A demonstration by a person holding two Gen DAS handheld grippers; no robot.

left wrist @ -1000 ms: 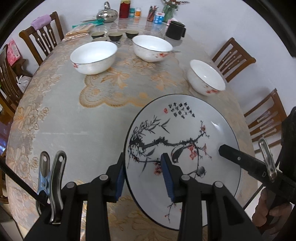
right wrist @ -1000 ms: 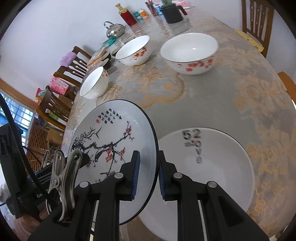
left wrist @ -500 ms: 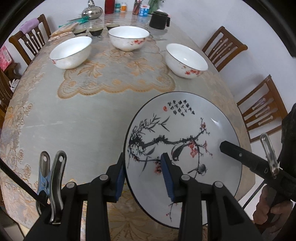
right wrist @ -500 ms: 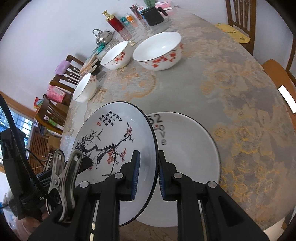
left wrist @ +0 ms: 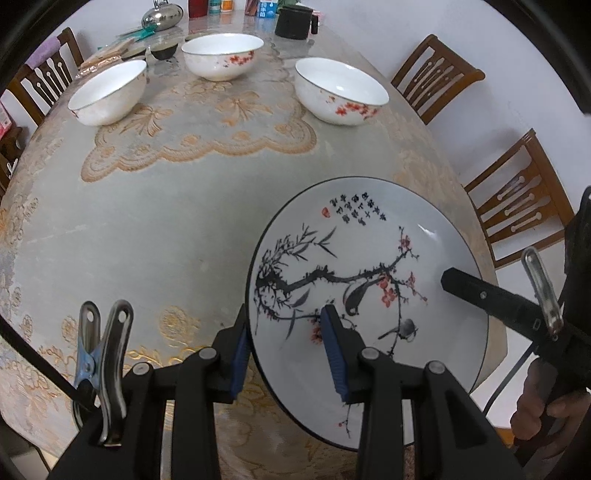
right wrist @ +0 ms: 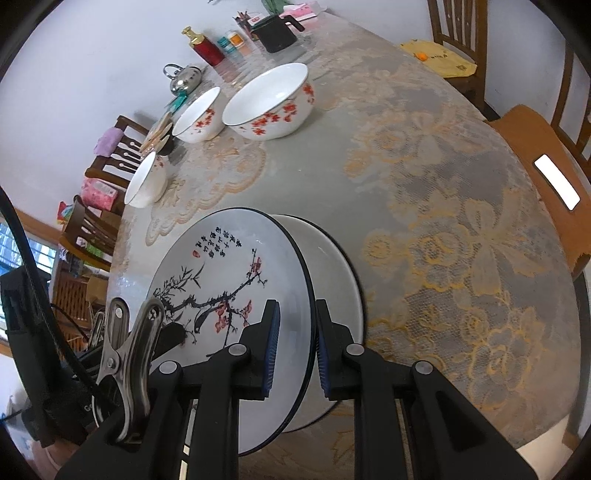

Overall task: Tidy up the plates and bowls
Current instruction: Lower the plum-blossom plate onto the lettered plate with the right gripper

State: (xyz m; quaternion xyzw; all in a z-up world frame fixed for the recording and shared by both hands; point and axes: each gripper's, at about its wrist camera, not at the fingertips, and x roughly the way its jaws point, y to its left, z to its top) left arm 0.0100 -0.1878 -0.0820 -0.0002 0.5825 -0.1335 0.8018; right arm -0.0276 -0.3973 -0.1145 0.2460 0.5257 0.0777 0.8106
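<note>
A painted plate [left wrist: 369, 258] with a black rim, a branch, red blossoms and birds hangs tilted above the table, carried by both grippers. My left gripper [left wrist: 286, 332] is shut on its left rim, blue pads on either side. My right gripper [right wrist: 297, 332] is shut on the opposite rim; its black finger [left wrist: 461, 284] shows in the left wrist view. Behind the painted plate [right wrist: 221, 280] a plain white plate [right wrist: 332, 266] lies on the table, mostly hidden. Three white bowls with red flowers [left wrist: 107, 92] [left wrist: 223, 55] [left wrist: 341, 90] stand further back.
A lace cloth covers the oval table [left wrist: 147, 221]. At its far end stand a steel kettle [right wrist: 184, 79], a red bottle [right wrist: 207, 48] and a black jug [right wrist: 275, 33]. Wooden chairs [left wrist: 517, 206] ring the table; a phone [right wrist: 557, 181] lies on one seat.
Both grippers have carried the painted plate sideways and slightly down, over the white plate, which is now mostly covered. Both grips are unchanged.
</note>
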